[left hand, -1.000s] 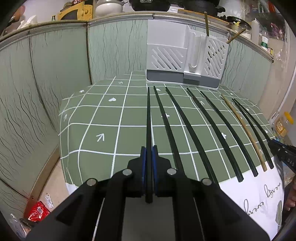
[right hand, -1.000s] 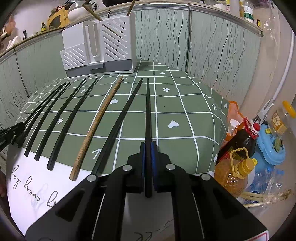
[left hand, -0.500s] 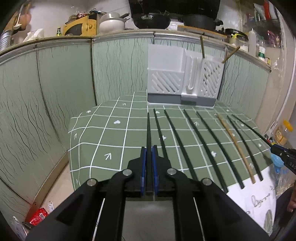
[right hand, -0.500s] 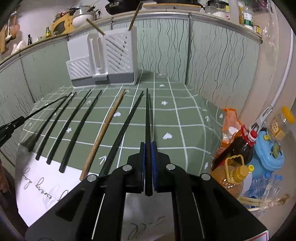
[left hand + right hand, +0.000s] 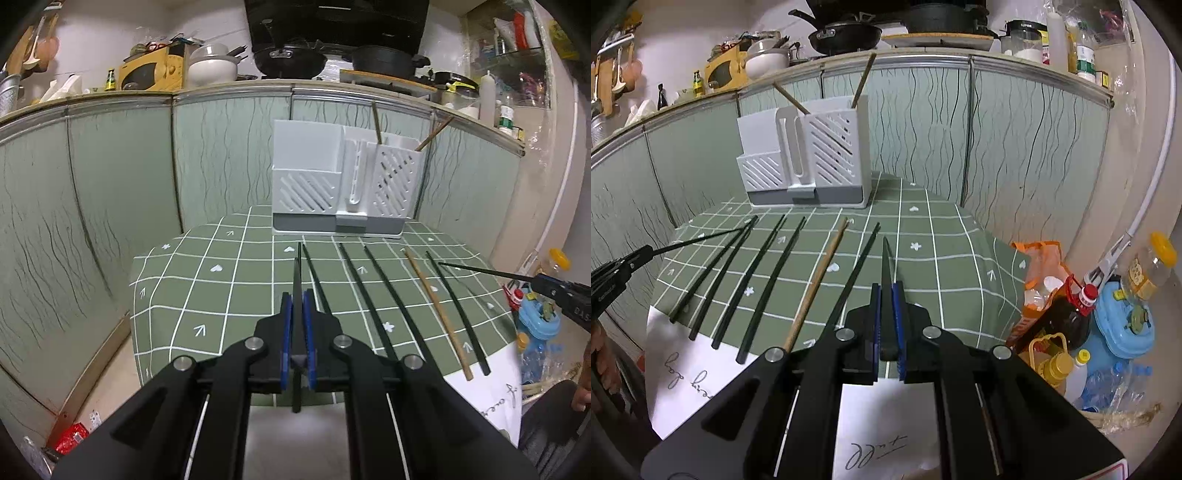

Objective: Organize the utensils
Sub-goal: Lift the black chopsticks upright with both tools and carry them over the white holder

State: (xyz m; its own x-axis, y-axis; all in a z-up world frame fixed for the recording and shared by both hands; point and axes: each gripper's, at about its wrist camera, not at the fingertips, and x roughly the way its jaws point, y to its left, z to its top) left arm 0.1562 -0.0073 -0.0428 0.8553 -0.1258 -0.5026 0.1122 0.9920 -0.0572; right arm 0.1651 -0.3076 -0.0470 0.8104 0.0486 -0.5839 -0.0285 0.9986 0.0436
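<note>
My left gripper [image 5: 297,308] is shut on a black chopstick [image 5: 297,273] that points ahead, lifted above the green checked tablecloth [image 5: 221,295]. My right gripper [image 5: 887,295] is shut on another black chopstick [image 5: 885,258], also off the table. Each gripper shows at the edge of the other's view with its stick. Several black chopsticks [image 5: 380,295] and one wooden chopstick [image 5: 436,310] lie in a row on the cloth. A white slotted utensil holder [image 5: 343,184] stands at the table's far edge, with two wooden chopsticks upright in its right compartment.
Green wavy-patterned panels wall the table behind and on both sides. White paper with handwriting [image 5: 687,369] covers the near edge. Oil bottles [image 5: 1060,325], an orange bag [image 5: 1041,258] and a blue container [image 5: 1123,325] crowd the floor on the right. A red packet [image 5: 72,439] lies on the floor at left.
Both grippers have risen, each lifting its black chopstick off the cloth. The table now sits lower and farther in both views, and the counter above the panels has come into sight.
</note>
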